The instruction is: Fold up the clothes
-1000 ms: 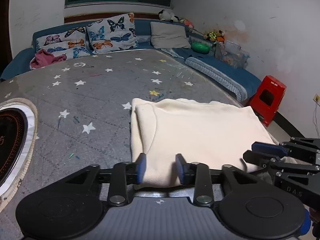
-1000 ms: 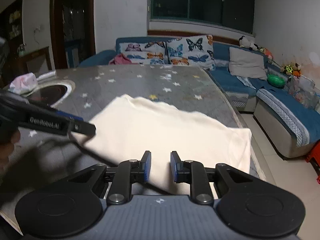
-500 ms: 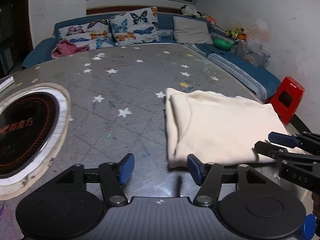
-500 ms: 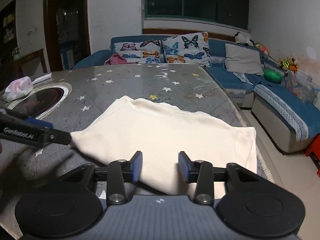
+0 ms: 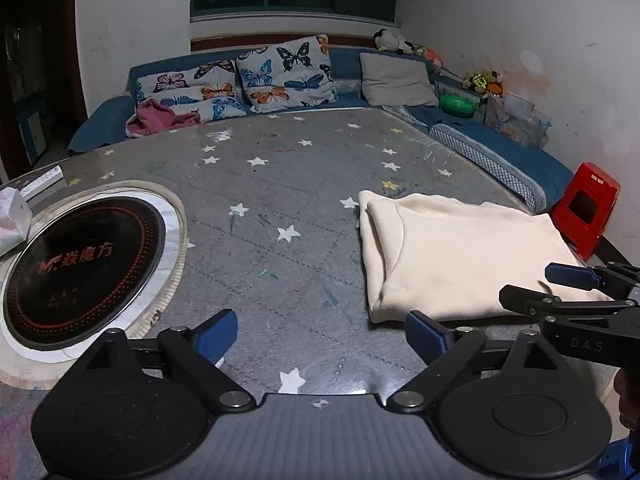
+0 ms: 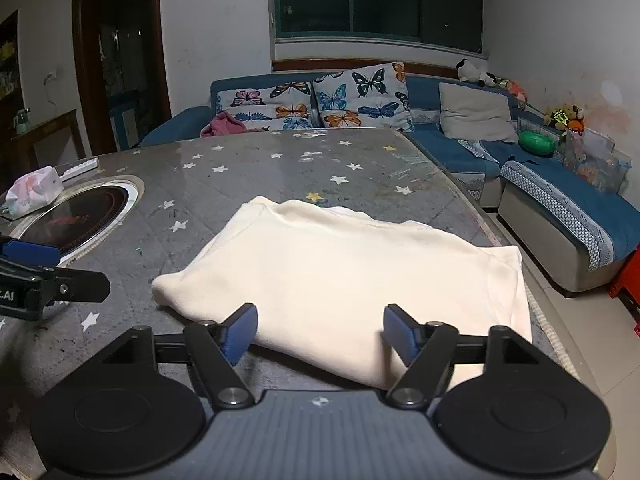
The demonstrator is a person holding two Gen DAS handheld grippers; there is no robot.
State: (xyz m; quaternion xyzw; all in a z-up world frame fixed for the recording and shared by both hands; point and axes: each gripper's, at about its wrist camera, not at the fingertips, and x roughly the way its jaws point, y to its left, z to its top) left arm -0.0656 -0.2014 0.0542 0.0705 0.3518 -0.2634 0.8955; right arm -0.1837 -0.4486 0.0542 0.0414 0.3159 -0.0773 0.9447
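Star-printed grey table (image 5: 280, 184) carries the folded cream garment (image 6: 352, 272) at its 3 o'clock edge. Left gripper (image 5: 320, 332) and right gripper (image 6: 320, 332), jaws just spread wide, hold nothing; withdraw gently, without snagging the fold.

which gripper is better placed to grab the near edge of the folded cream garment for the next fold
Right, probably. The right gripper stands open with the folded cream garment lying between its blue pads, near edge just ahead. The left gripper, also open, is over bare star-patterned grey tabletop, beside the garment's corner.
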